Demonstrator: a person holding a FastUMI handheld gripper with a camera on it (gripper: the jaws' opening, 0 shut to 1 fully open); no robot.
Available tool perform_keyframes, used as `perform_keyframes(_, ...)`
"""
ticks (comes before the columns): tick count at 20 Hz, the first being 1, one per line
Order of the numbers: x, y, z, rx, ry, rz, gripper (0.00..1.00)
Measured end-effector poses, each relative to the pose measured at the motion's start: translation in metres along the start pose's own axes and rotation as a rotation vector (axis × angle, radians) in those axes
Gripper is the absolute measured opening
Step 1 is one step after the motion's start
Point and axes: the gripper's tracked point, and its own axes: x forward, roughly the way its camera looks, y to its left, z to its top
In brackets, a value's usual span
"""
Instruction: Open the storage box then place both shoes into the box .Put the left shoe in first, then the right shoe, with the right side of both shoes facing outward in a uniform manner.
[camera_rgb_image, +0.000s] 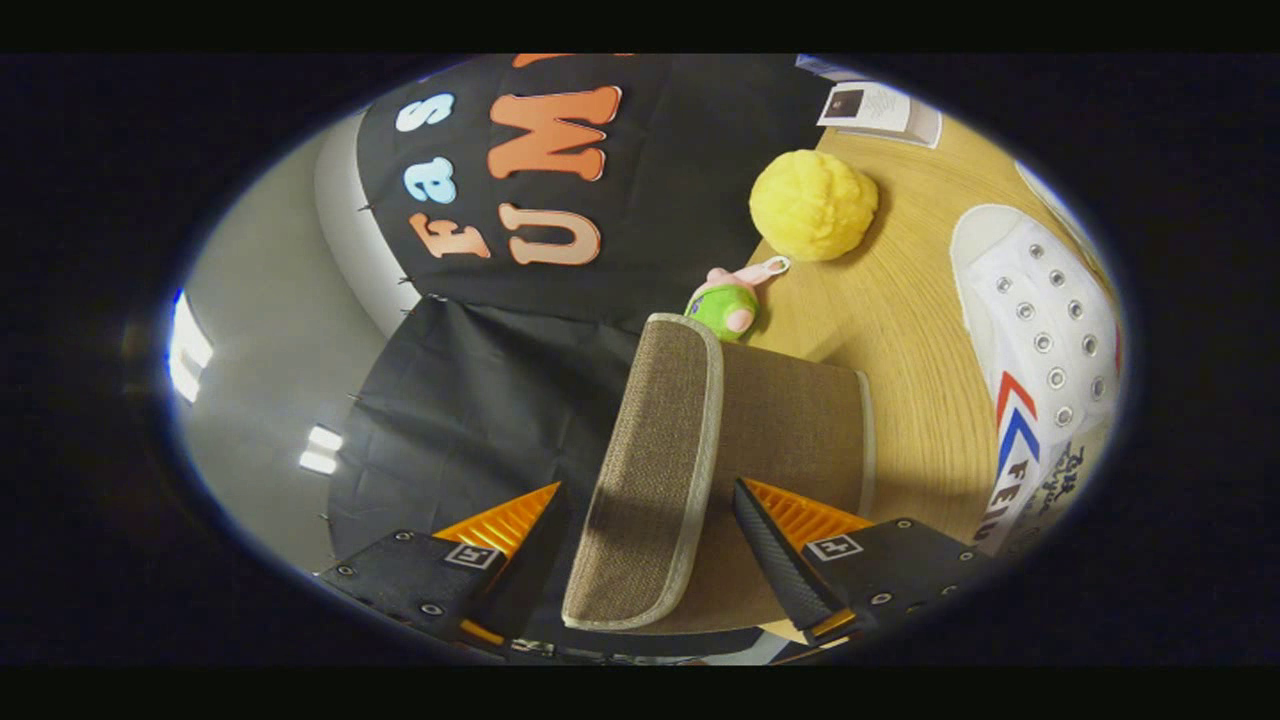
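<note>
Brown fabric box lid (650, 470) between parted jaws

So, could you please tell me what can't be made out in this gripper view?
- Storage box: its inside is hidden by the raised lid.
- Gripper: whether both fingers press the lid is unclear.
- White sneaker: heel cut off; left or right unclear.
- Green plush toy: lower part hidden behind the lid.

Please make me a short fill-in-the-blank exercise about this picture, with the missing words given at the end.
1. The brown fabric lid of the storage box lies between the gripper's ____.
2. The round yellow ball rests on the wooden ____.
3. The small plush toy beyond the lid is mostly ____.

Missing words: jaws; table; green
</note>
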Motion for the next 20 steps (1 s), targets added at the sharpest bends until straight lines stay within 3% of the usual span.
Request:
perform_keyframes(5, -0.005, 0.009, 0.007, 0.048, -0.017, 0.049, 0.76)
perform_keyframes(7, -0.008, 0.018, 0.011, 0.060, -0.030, 0.091, 0.73)
perform_keyframes(12, -0.006, 0.028, 0.006, 0.056, -0.036, 0.146, 0.49)
perform_keyframes(17, 0.007, 0.009, -0.002, 0.044, -0.036, 0.055, 0.26)
perform_keyframes(20, 0.009, 0.010, 0.001, 0.073, -0.052, 0.058, 0.15)
